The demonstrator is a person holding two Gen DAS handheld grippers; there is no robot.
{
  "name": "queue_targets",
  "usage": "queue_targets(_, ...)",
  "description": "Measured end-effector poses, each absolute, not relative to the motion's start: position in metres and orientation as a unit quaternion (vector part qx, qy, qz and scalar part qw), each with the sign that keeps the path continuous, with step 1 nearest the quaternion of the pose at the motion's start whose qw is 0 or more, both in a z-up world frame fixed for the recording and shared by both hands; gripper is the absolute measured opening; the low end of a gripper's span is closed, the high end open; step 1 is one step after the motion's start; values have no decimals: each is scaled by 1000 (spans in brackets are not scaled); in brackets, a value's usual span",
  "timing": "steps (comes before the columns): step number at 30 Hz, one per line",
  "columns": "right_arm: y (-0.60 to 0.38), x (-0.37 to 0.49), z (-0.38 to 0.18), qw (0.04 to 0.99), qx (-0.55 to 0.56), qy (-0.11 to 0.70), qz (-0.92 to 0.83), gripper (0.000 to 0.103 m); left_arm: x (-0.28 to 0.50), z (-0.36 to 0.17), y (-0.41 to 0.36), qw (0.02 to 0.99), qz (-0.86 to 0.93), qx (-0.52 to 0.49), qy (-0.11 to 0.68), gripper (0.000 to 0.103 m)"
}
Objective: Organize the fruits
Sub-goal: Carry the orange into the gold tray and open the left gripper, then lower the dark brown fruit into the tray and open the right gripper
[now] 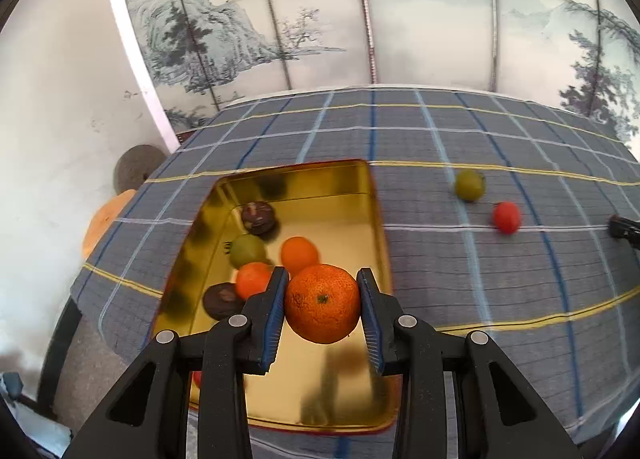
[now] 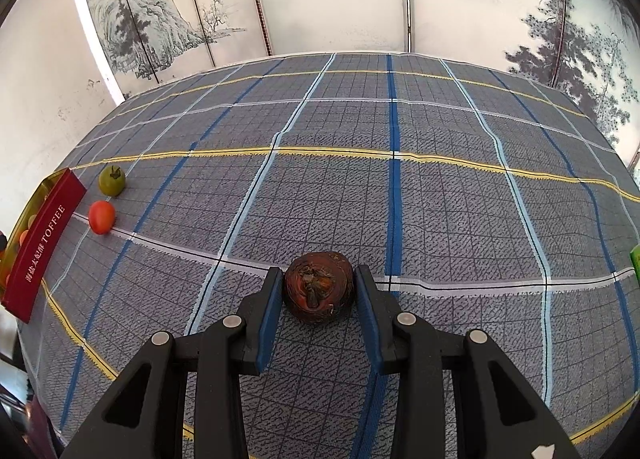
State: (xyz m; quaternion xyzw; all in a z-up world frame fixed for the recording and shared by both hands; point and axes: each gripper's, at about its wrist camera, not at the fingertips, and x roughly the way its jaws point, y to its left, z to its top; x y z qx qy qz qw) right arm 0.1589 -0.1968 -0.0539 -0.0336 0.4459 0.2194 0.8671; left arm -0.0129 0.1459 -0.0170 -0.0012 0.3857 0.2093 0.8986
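My left gripper (image 1: 323, 299) is shut on a large orange mandarin (image 1: 322, 303) and holds it above the gold tin tray (image 1: 372, 195). In the tray lie two small oranges (image 1: 299, 255), a green fruit (image 1: 248, 249) and two dark brown fruits (image 1: 259, 217). My right gripper (image 2: 318, 291) is shut on a dark brown fruit (image 2: 319, 287) just above or on the checked cloth. A green fruit (image 2: 112, 180) and a red tomato (image 2: 101, 216) lie on the cloth next to the red tin wall (image 2: 40, 243).
The table has a grey checked cloth (image 2: 400, 199). A painted folding screen (image 1: 320, 19) stands behind it. The loose green fruit (image 1: 469, 185) and red tomato (image 1: 507, 217) lie right of the tray. A green object (image 2: 635, 259) shows at the right edge.
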Motion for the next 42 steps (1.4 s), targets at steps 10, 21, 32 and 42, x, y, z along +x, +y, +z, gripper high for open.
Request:
queue_targets(10,-197,159,-54,867,-34,446,219,34,-15,-39,167,885,231,-1,405,36)
queue_targets(21,-196,159,-54,868,-45,445,215,34,-15,-52,178,877,241,-3,416,37)
queue_targets(32,-192,158,-53,869,-58,444,210,35,-17,-52,181,877,248,3,410,65)
queue_targets(42,-190,156,-53,870,-69,442,207,34,-26,-41,178,885,253,25,390,68)
